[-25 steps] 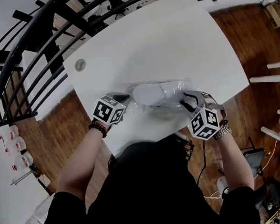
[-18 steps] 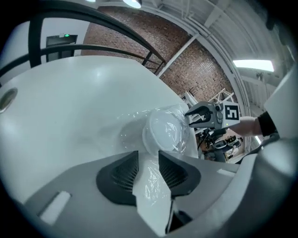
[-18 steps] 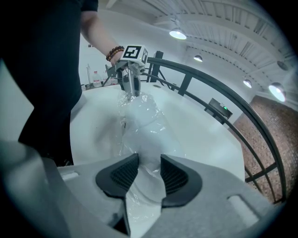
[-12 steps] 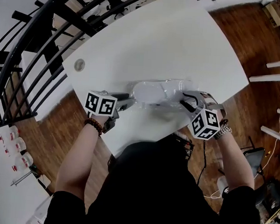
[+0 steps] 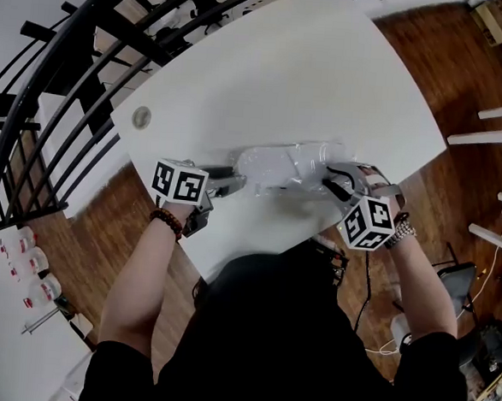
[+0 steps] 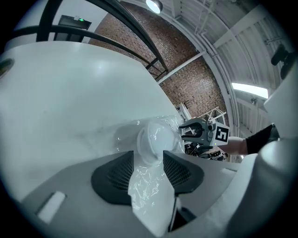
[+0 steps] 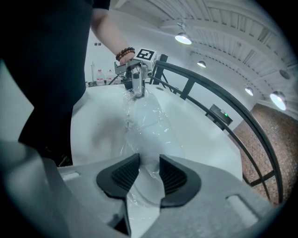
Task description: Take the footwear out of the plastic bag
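Head view: on the white table [image 5: 285,78], the plastic bag [image 5: 303,160] lies toward 6 o'clock, with the pale footwear [image 5: 266,165] inside it. My left gripper [image 5: 235,182] is at the bag's 9 o'clock end and my right gripper [image 5: 331,180] at its 3 o'clock end.
Left gripper view: my 2 jaws are opening, with loose film between them.
Right gripper view: my jaws are closing, with the bag's other end between them.

I hold both forearms forward, with the grippers pointing inward at each other. My left gripper [image 5: 233,182] sits low, its jaws opening wide, and loose film of the bag [image 5: 292,164] lies between them. My right gripper [image 5: 328,180] has its jaws closing round the bag's other end.
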Tool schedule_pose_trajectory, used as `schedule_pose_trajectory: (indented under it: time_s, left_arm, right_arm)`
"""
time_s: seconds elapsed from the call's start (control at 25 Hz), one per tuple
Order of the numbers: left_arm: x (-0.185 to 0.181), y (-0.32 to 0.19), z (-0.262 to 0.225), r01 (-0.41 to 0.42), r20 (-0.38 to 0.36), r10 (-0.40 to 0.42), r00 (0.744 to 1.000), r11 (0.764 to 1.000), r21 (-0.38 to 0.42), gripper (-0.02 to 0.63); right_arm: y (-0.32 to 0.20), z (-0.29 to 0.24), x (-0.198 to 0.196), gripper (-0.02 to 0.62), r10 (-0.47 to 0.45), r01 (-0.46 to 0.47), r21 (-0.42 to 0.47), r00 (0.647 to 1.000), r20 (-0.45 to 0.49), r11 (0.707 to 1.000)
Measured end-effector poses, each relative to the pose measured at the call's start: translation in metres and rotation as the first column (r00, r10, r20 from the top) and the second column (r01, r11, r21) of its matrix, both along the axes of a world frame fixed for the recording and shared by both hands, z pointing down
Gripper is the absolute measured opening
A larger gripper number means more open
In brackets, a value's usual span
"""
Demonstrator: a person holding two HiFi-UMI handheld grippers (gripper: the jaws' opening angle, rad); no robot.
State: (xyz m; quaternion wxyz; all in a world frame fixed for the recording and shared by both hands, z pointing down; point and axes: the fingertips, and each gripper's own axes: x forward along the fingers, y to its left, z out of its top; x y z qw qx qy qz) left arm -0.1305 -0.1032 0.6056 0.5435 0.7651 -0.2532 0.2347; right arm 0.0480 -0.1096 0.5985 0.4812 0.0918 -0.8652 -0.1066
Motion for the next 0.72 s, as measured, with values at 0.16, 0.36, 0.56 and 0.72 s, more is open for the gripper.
schedule_pose_trajectory:
  time_s: [0.16,0.36,0.56,0.72]
  left_arm:
    - [0.011,0.004,0.003,-0.010,-0.045,0.007,0.999,0.998,-0.063,0.218]
    - [0.014,0.002,0.006,0.002,-0.054,-0.008,0.999,0.994,-0.107,0.199]
    - [0.015,-0.003,0.006,0.019,-0.035,-0.023,0.999,0.994,-0.112,0.182]
    - [0.006,-0.005,0.006,0.060,-0.005,-0.060,0.998,0.996,-0.071,0.104]
  right_arm:
    - [0.001,0.000,0.001,0.121,-0.006,0.006,0.008,1.000,0.002,1.000]
    - [0.001,0.001,0.001,0.120,-0.011,0.011,0.015,1.000,0.004,1.000]
    - [0.000,-0.003,-0.001,0.117,0.005,-0.005,0.014,1.000,0.007,1.000]
    - [-0.002,-0.015,-0.004,0.118,0.071,-0.070,-0.014,0.996,0.059,0.997]
